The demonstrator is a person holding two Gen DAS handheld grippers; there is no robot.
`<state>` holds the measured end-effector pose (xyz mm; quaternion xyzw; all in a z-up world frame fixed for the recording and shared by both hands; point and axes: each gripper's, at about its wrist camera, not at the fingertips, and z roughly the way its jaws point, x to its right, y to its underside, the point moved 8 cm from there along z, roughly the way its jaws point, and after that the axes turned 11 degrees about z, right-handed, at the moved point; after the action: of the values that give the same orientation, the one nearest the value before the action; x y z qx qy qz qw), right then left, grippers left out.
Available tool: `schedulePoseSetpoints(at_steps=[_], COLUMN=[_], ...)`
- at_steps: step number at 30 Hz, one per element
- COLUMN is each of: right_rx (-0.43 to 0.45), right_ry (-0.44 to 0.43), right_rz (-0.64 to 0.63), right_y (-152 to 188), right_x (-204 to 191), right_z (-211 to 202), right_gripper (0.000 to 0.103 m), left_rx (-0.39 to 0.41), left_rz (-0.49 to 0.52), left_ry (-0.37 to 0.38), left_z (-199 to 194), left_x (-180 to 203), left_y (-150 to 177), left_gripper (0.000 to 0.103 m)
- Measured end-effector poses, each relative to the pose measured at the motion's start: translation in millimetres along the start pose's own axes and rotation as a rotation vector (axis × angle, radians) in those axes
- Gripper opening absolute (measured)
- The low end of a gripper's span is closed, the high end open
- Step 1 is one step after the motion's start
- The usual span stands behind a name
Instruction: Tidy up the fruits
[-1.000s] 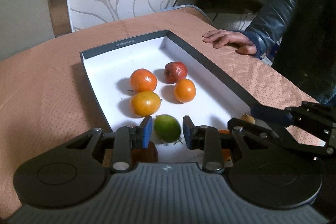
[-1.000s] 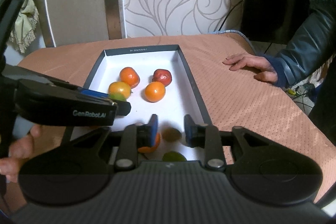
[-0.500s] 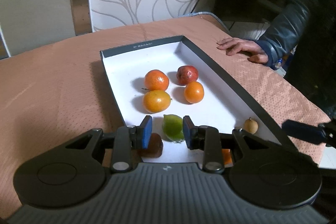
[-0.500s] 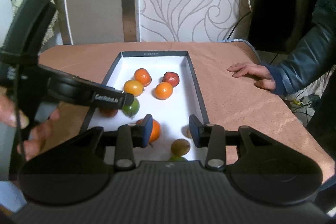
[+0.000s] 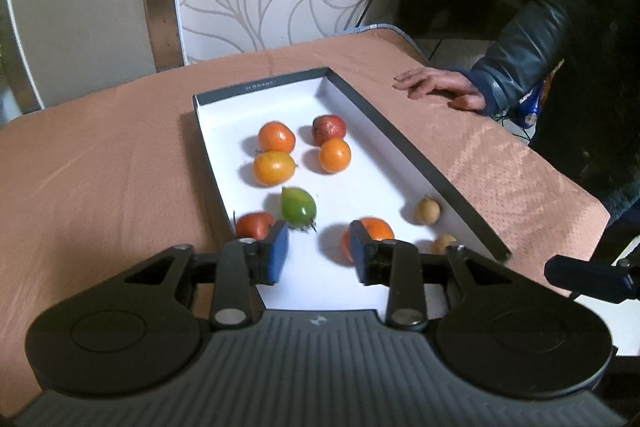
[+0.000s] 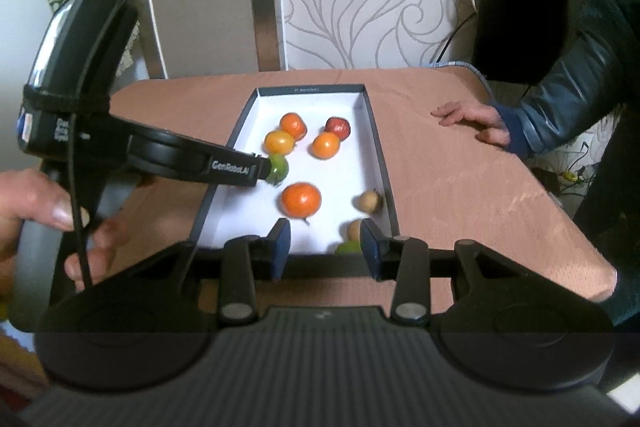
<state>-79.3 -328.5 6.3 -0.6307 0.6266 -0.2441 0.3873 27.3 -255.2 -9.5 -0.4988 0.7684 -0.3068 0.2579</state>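
White inside and dark at the rim, the tray (image 5: pixel 404 143) lies on the brown table (image 5: pixel 100 171). In the left wrist view I count nine fruits in it: four oranges (image 5: pixel 276 137) (image 5: pixel 274 167) (image 5: pixel 335 155) (image 5: pixel 374 233), two red fruits (image 5: pixel 329 129) (image 5: pixel 254 225), one green fruit (image 5: pixel 298 209) and two small brown fruits (image 5: pixel 428 211) (image 5: pixel 442 243). The left gripper (image 5: pixel 319 253) is open wide and holds nothing; the green fruit lies free on the tray floor, just beyond its left finger. A bystander's hand (image 5: pixel 438 87) rests flat on the table at the far right.

In the right wrist view the right gripper (image 6: pixel 324 247) is also open wide and empty, at the near end of the tray. Here four oranges (image 6: pixel 293 125) (image 6: pixel 279 142) (image 6: pixel 326 145) (image 6: pixel 301 200), one red fruit (image 6: pixel 337 126) and two brown fruits (image 6: pixel 369 201) (image 6: pixel 354 230) show. The green fruit (image 6: pixel 279 169) is half hidden behind the left gripper's tip, and a second green one (image 6: pixel 348 247) shows at the near edge.
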Motion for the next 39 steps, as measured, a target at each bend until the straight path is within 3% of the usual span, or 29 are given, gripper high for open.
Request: schedulePoseSetpoints(at_steps=[2,19,39], right_rx=[-0.006,-0.072,-0.087], right_ry=[0.002,0.010,-0.008], right_rz=[-0.002,0.016,0.009], right_y=[2.7,21.4,24.9], right_x=[1.2,17.8,13.8], right_z=[-1.8,2.3,2.4], right_gripper=[0.041,0.041,0.041], left_rx=[-0.001,-0.052,-0.059], left_rz=[0.001,-0.009,-0.019], left_ry=[-0.013,-0.064,-0.088], left_z=[-4.5,-13.7,-24.6], left_x=[4.1,16.7,16.1], left_y=[5.0,35.0,43.7], left_gripper=[0.056,0.070,0.071])
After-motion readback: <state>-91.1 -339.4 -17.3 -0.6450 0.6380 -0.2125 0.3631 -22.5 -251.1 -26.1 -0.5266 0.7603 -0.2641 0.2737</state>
